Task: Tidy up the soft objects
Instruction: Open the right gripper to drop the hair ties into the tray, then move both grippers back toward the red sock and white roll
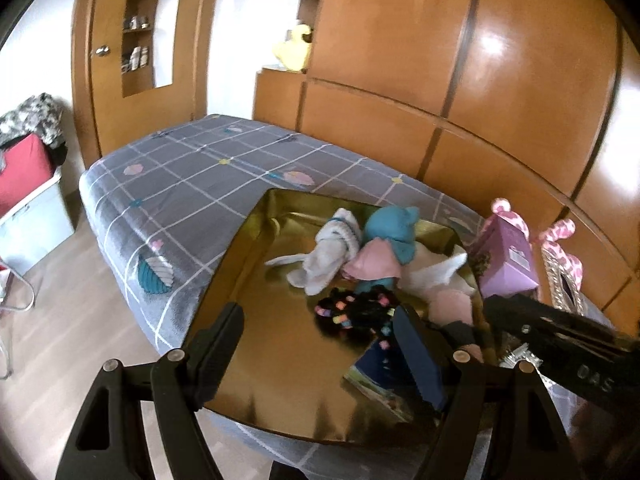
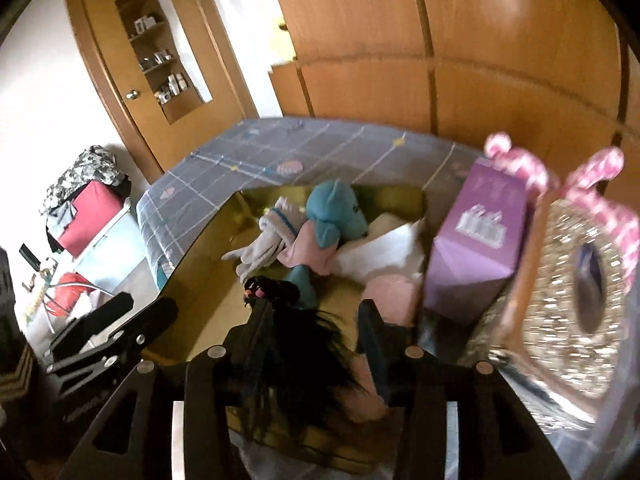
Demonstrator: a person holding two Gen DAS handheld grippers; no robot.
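Black-haired doll (image 2: 304,360) between right-view fingers (image 2: 370,332)

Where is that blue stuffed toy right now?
The blue stuffed toy lies at the far end of the gold tray on the bed, between white socks and pink cloth.

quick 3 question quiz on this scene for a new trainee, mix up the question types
1. True or false: the gold tray lies on the bed.
2. Multiple choice: what colour is the box standing right of the tray? A) green B) purple C) orange
3. Short answer: what sits between the fingers of the right gripper?

Key:
1. True; the tray rests on the grey checked bedcover.
2. B; it stands beside the tray's right edge.
3. A black-haired doll with coloured beads; the jaws look open around it. The left gripper is open and empty, near the blue plush and white socks.
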